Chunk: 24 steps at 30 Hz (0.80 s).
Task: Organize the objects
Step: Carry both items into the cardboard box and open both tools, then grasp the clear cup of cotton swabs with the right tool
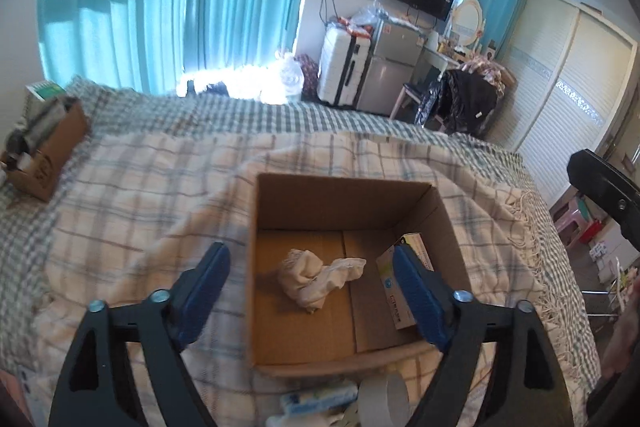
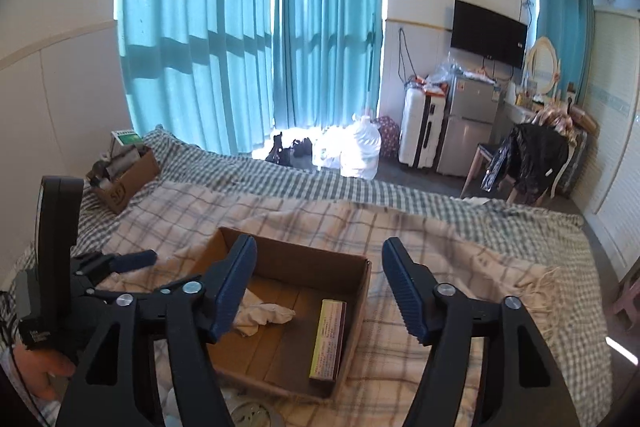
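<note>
An open cardboard box sits on the plaid blanket; it also shows in the right wrist view. Inside lie a crumpled white cloth and a small carton against the right wall. My left gripper is open and empty, held above the box's near left part. My right gripper is open and empty above the box's right side. The left gripper also shows at the left of the right wrist view. A tape roll and a blue-white packet lie just in front of the box.
A second cardboard box with items stands on the bed at far left. Beyond the bed are teal curtains, a white suitcase, a small fridge, a chair with dark clothes and a water jug.
</note>
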Each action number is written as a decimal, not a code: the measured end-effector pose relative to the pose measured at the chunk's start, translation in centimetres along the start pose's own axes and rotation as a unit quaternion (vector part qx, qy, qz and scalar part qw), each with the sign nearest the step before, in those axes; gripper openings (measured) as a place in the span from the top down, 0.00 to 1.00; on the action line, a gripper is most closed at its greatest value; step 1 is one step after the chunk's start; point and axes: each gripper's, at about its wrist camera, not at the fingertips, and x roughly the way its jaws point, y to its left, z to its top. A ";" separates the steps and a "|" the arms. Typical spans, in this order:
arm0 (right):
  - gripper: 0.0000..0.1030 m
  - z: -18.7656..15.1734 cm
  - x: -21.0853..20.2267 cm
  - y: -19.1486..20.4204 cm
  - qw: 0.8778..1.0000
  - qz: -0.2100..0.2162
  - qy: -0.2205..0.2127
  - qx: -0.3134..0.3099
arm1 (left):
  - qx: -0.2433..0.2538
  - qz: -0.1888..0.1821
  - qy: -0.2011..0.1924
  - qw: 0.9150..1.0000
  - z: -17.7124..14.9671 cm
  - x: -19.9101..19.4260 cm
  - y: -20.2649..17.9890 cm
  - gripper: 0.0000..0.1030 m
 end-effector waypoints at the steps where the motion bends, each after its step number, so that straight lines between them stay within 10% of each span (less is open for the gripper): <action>1: 0.32 0.2 -1.1 0.3 1.000 0.001 -0.003 -0.002 | 0.003 0.001 -0.010 1.000 -0.2 -1.4 0.2 0.08; 12: 0.23 -4.1 -10.5 4.4 0.999 0.001 -0.010 -0.037 | 0.009 0.033 -0.041 0.999 -7.6 -10.1 2.1 0.00; 24: 0.23 -17.5 -3.4 6.1 0.991 0.025 0.129 -0.021 | -0.004 0.082 -0.002 0.997 -16.4 -6.0 2.3 0.00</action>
